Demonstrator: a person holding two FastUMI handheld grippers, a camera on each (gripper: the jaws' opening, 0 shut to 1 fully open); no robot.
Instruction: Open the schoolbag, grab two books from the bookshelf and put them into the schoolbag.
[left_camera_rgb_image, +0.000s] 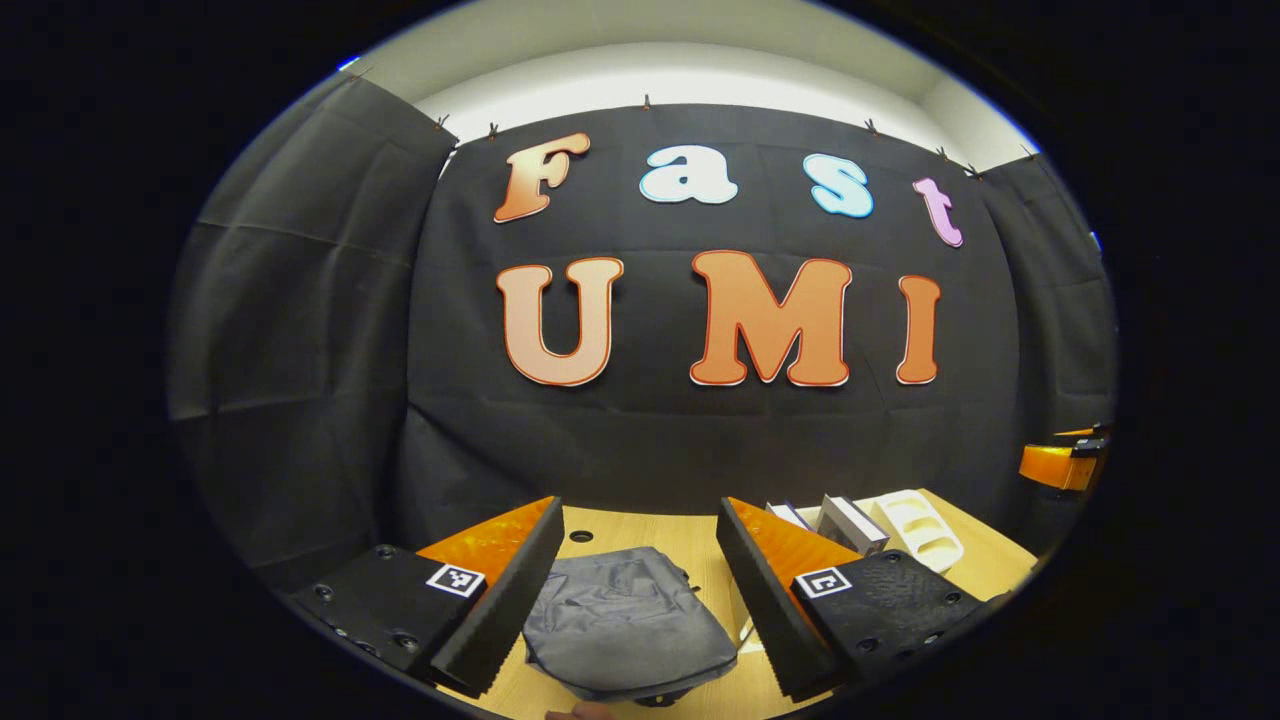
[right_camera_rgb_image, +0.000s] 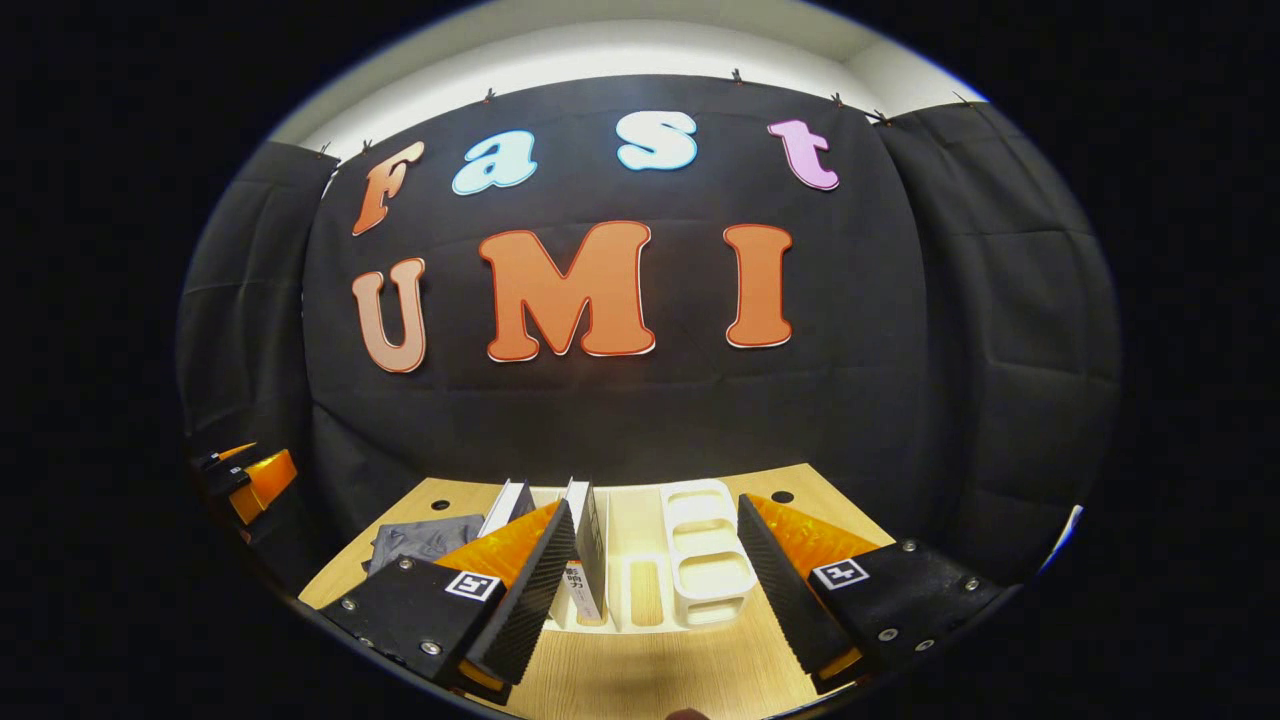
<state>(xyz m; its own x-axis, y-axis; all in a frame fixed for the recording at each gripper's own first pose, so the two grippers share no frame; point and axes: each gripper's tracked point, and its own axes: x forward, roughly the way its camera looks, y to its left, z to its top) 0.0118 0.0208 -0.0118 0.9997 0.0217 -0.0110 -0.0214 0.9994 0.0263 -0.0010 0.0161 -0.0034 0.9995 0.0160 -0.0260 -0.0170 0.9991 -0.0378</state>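
Observation:
A grey schoolbag (left_camera_rgb_image: 625, 625) lies flat on the wooden table, framed between the fingers of my left gripper (left_camera_rgb_image: 640, 590), which is open above it. Two books (left_camera_rgb_image: 835, 522) stand in a white bookshelf (left_camera_rgb_image: 925, 530) to the right of the bag. In the right gripper view the same books (right_camera_rgb_image: 585, 545) stand upright in the white bookshelf (right_camera_rgb_image: 705, 560), and my right gripper (right_camera_rgb_image: 655, 575) hangs open in front of it, empty. The grey schoolbag (right_camera_rgb_image: 425, 540) lies to the left there. The bag looks closed.
The wooden table (right_camera_rgb_image: 660, 670) has small round holes near its back edge. Black cloth walls close in the back and sides. The other gripper (left_camera_rgb_image: 1065, 462) shows at the right edge of the left gripper view, and at the left edge (right_camera_rgb_image: 245, 478) of the right gripper view.

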